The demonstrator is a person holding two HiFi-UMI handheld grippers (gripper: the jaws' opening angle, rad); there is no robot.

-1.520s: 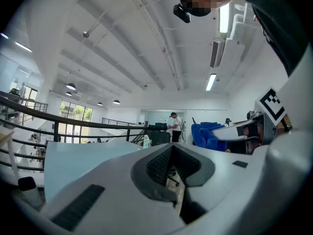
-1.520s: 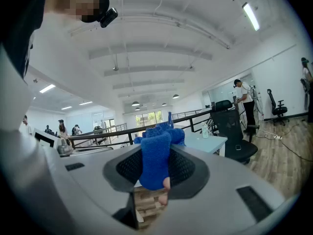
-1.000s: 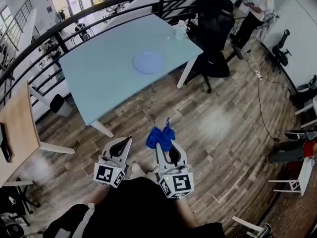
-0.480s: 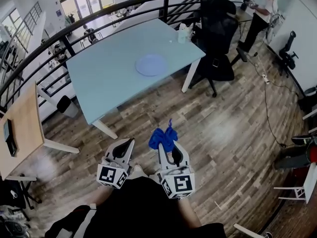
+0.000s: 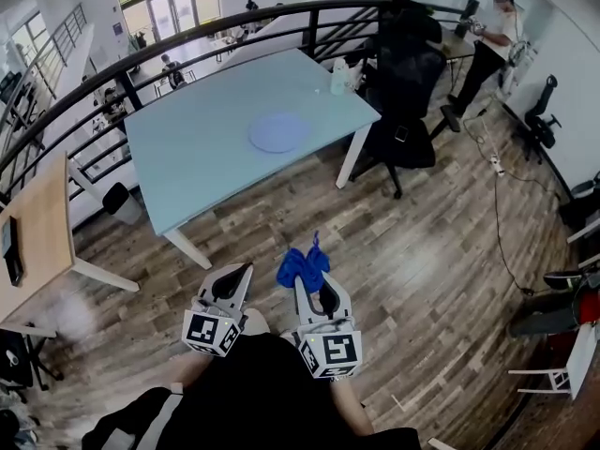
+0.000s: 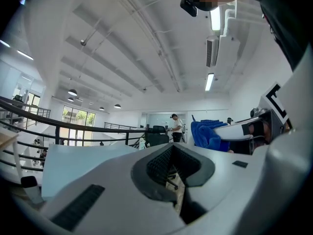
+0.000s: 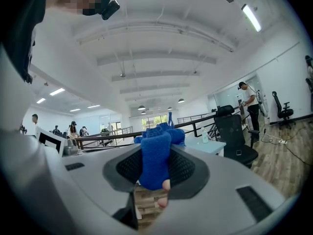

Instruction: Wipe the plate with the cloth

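Note:
A pale blue round plate (image 5: pixel 278 131) lies on the light blue table (image 5: pixel 187 172), far ahead of both grippers. My right gripper (image 5: pixel 307 277) is held over the wooden floor, shut on a bunched blue cloth (image 5: pixel 302 264). In the right gripper view the cloth (image 7: pixel 155 163) hangs between the dark pads and fills the gap. My left gripper (image 5: pixel 238 274) hovers beside it to the left, its jaws together with nothing between them. The left gripper view shows the cloth (image 6: pixel 206 134) off to the right. Neither gripper is near the plate.
A black office chair (image 5: pixel 405 73) stands at the table's right end, and a white bottle (image 5: pixel 339 75) is on that corner. A dark railing (image 5: pixel 141 56) runs behind the table. A wooden desk (image 5: pixel 36 242) is at the left. A person (image 5: pixel 487 36) stands far right.
The head view has shifted a little, and the table and plate sit slightly lower in the picture. Both grippers keep their pose, with the cloth still held in the right one.

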